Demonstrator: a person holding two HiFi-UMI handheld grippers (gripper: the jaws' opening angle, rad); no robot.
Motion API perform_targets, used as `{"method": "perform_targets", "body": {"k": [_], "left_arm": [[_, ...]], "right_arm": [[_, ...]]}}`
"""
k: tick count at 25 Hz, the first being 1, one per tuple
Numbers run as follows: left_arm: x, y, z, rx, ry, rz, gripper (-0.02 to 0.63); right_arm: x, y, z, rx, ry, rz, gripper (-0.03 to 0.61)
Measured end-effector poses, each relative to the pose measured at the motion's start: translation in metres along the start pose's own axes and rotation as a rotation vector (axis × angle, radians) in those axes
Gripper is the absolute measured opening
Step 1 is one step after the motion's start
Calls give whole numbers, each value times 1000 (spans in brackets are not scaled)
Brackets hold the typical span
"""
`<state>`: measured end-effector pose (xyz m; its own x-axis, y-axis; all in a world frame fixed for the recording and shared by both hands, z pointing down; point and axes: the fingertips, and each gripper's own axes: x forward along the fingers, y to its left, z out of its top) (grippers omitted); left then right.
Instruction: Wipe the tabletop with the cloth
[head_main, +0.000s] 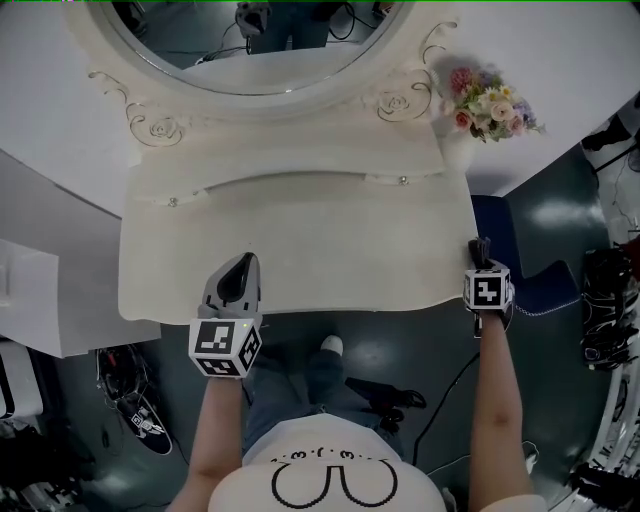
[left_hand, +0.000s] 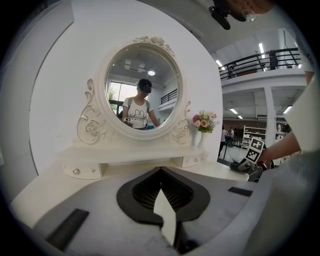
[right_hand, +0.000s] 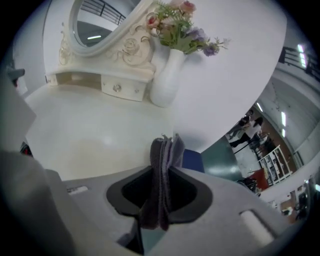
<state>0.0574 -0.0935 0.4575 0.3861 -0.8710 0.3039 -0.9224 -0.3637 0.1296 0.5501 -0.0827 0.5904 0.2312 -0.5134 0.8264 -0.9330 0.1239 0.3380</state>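
While the right gripper (head_main: 483, 262) is held at the front right corner of the white tabletop (head_main: 330, 240), its jaws are clamped on a folded dark grey cloth (right_hand: 165, 155). The cloth is pinched upright between the jaws, and its folded edges are seen sticking out just past the tips. Whether the cloth is touching the tabletop cannot be told. Ahead of this gripper and to its left the bare tabletop is spread out. Farther ahead, a white vase (right_hand: 167, 75) of pink and purple flowers is seen just beside a low drawer shelf (right_hand: 117, 85).

The left gripper (left_hand: 161, 172) is held over the front edge of the tabletop, well apart from the right one. Its jaws are brought together at the tips, and nothing is gripped between them. Straight ahead of it the oval mirror (left_hand: 141, 90) in its carved white frame is faced, and a person in a white shirt is seen reflected there. Off to this gripper's right, the marker cube (left_hand: 256, 148) of the other gripper is seen at the table's edge.
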Motion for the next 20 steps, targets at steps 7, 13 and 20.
{"method": "perform_targets", "body": {"k": [7,13,20], "left_arm": [[-2,12,4,-4,-8,31,-2],[-7,13,3,-5,-10,23,-2],[-17,27,2,-11,-13,28,-2]], "right_arm": [[15,9,-5,-151,91,-47,84],[9,24,-3,-133,92,-37,84],[-2,58,6,-120,75,15,84]]}}
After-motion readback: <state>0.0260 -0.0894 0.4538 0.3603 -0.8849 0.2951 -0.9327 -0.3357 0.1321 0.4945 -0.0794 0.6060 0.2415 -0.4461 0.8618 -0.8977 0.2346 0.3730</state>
